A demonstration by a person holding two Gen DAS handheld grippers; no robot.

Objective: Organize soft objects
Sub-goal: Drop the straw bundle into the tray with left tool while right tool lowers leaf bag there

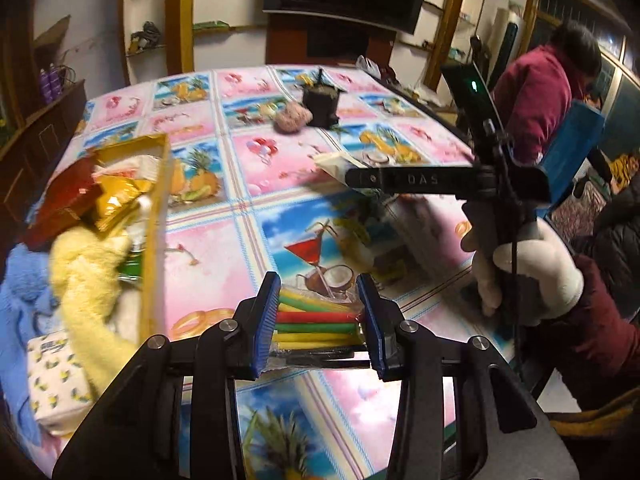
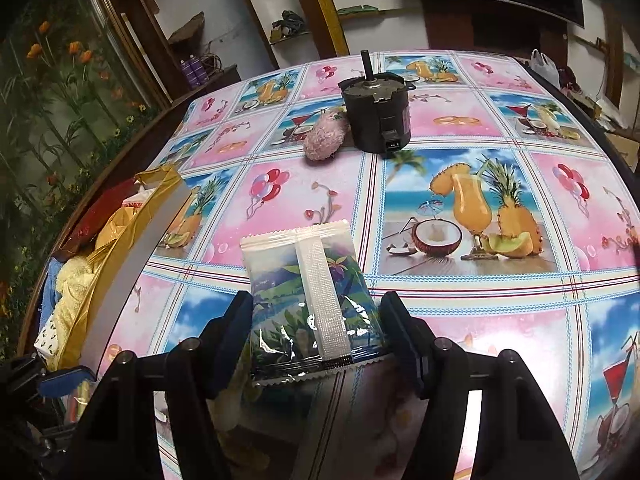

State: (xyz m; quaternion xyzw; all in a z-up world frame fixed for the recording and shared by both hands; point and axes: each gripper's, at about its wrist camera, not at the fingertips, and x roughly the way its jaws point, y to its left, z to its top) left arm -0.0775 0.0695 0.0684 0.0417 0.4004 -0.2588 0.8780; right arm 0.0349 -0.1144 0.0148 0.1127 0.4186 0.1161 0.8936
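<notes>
My left gripper (image 1: 318, 320) is shut on a clear pack of coloured foam sticks (image 1: 316, 322), green, red and yellow, held above the table near its front edge. My right gripper (image 2: 318, 332) is shut on a flat snack packet (image 2: 308, 300) with a green and blue print, held above the table. The right gripper also shows in the left wrist view (image 1: 404, 179), held by a white-gloved hand. A gold box (image 1: 154, 216) at the left holds a yellow towel (image 1: 86, 280), a blue cloth, gold and red packets and a lemon-print tissue pack (image 1: 56, 376). A fluffy pink ball (image 2: 325, 137) lies mid-table.
A black motor-like cylinder (image 2: 378, 116) stands beside the pink ball at the far middle of the table. The tablecloth (image 2: 460, 128) has fruit and drink pictures. A person in a red coat (image 1: 536, 92) sits at the table's right side. Shelves and a dark screen stand behind.
</notes>
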